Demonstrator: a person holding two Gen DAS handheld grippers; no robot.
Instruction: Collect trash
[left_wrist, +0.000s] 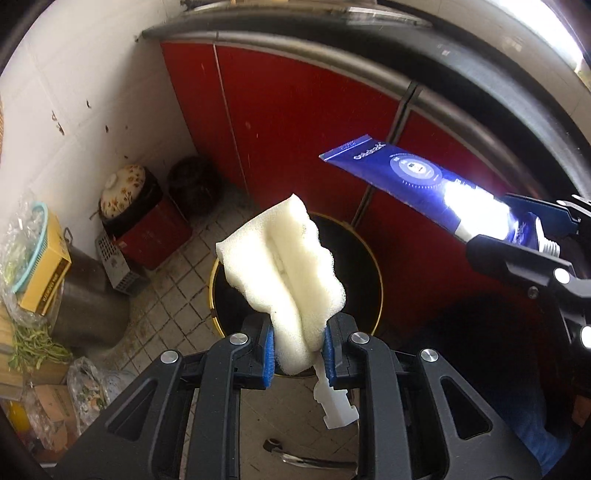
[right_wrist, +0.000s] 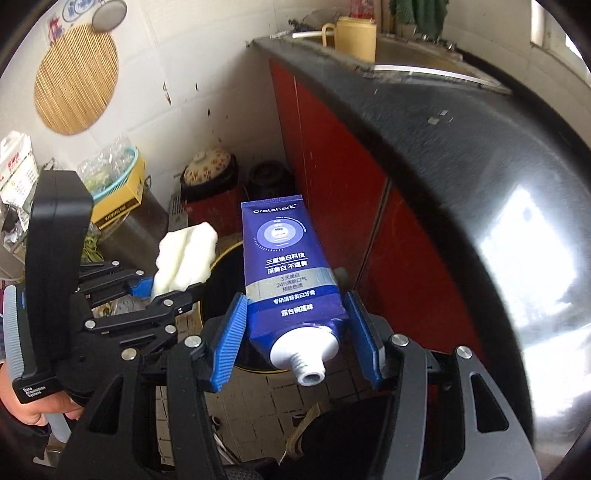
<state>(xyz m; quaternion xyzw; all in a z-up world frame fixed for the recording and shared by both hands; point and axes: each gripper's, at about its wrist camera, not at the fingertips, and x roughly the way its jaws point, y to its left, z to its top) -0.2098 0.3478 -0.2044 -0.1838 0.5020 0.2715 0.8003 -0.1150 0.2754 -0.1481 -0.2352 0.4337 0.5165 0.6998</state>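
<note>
My left gripper (left_wrist: 298, 350) is shut on a white foam piece (left_wrist: 284, 266) and holds it above a round black trash bin with a gold rim (left_wrist: 364, 254) on the floor. The foam also shows in the right wrist view (right_wrist: 184, 254). My right gripper (right_wrist: 297, 332) is shut on a blue toothpaste tube (right_wrist: 286, 273) with no cap, held over the bin's right side (right_wrist: 218, 273). In the left wrist view the tube (left_wrist: 402, 173) and right gripper (left_wrist: 524, 243) are at the right, level with the foam.
Red cabinet doors (left_wrist: 295, 122) under a dark countertop (right_wrist: 424, 140) stand right behind the bin. A pot on a red box (left_wrist: 129, 206), a dark jar (left_wrist: 194, 184), a yellow carton (left_wrist: 44, 273) and bags of scraps (left_wrist: 85, 391) crowd the left floor.
</note>
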